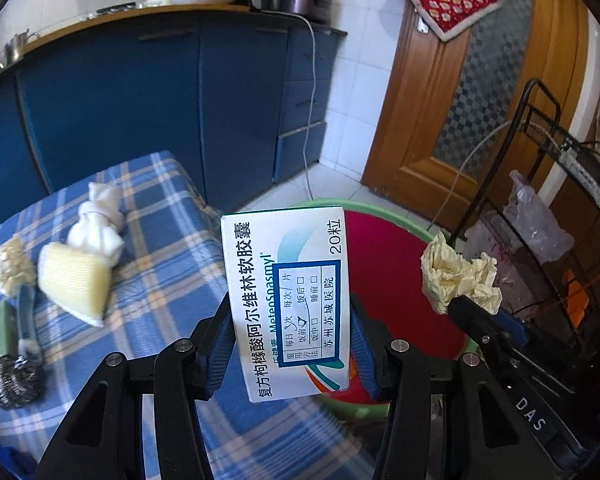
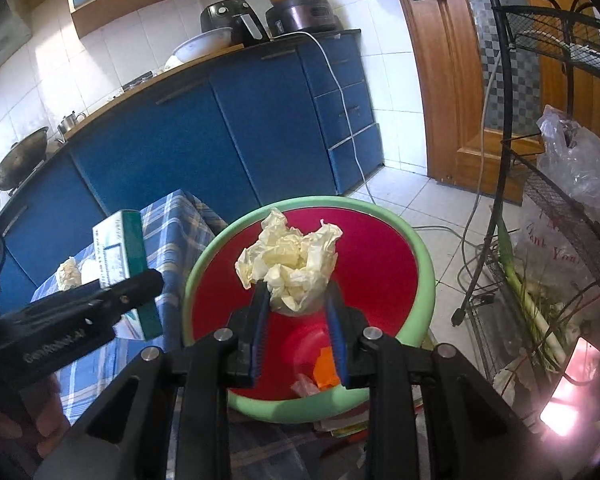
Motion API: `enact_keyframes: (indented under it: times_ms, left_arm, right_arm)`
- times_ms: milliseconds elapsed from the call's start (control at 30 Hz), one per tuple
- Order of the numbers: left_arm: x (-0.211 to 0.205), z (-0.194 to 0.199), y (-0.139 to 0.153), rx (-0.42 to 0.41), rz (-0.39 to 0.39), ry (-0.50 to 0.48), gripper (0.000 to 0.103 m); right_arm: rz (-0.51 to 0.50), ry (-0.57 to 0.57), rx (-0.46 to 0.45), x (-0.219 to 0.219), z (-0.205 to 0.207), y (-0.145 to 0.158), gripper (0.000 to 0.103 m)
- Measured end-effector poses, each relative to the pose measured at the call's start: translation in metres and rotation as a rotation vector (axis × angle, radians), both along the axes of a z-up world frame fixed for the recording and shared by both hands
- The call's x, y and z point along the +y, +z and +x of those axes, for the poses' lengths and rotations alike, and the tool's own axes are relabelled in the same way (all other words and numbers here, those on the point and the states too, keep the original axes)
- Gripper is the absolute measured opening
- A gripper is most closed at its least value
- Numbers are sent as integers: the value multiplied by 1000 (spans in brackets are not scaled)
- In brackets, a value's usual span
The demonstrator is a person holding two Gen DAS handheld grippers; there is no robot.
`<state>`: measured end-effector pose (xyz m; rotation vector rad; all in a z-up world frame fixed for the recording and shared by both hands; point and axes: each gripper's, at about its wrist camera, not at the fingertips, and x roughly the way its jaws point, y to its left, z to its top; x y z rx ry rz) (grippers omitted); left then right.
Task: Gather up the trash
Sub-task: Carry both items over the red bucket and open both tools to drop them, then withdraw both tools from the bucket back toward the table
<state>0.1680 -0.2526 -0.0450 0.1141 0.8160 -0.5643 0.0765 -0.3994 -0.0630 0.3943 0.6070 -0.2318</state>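
**Both hand-held grippers loaded above the bin**

Your left hand-held gripper (image 1: pixel 292 344) is clamped on a white and green medicine box (image 1: pixel 286 300), its blue pads pressing the box's two long sides; the box stands nearly upright between the fingers, printed face toward the camera. Beyond and just right of that gripper lies the green-rimmed bin with a red liner (image 1: pixel 384 264). To its left, the counter under a blue plaid cloth (image 1: pixel 160 240) carries a knotted white cloth (image 1: pixel 98 220), a yellow sponge (image 1: pixel 74 280), a blue-handled dish brush (image 1: pixel 18 280) and a steel wool scourer (image 1: pixel 14 380), all well apart from the box.

Your right hand-held gripper (image 2: pixel 298 316) is clamped on a crumpled wad of cream paper (image 2: pixel 290 264), which bulges above the fingertips. Directly ahead of and below this gripper sits the bin (image 2: pixel 420 264); orange and pale scraps (image 2: pixel 326 368) lie at its bottom. Your left gripper with the box (image 2: pixel 118 256) shows just to the left of the right one, over the counter's edge. A black wire rack (image 2: pixel 540 160) with a clear plastic bag (image 2: pixel 580 168) stands to the right.
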Motion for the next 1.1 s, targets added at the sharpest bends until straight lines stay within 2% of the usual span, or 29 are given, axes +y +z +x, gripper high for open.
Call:
enact_keyframes:
  times_ms: [133, 200, 267, 433, 667, 1100]
  left_arm:
    - [-13, 6, -8, 21, 31, -8, 55]
    - [-16, 8, -10, 22, 40, -13, 61]
    - [-19, 8, -11, 11, 49, -11, 63]
    - [-20, 9, -13, 11, 55, -6, 63]
    - [-15, 8, -11, 11, 53, 10, 63]
    - [6, -3, 5, -7, 22, 39, 63]
  right_arm:
    - [13, -7, 5, -6, 3, -6, 32]
    - [21, -14, 7, -8, 3, -9, 33]
    - [32, -14, 7, -11, 4, -11, 33]
    - [47, -13, 11, -13, 4, -14, 34]
    - [53, -18, 5, -13, 2, -13, 43]
    - [43, -7, -17, 0, -5, -2, 46]
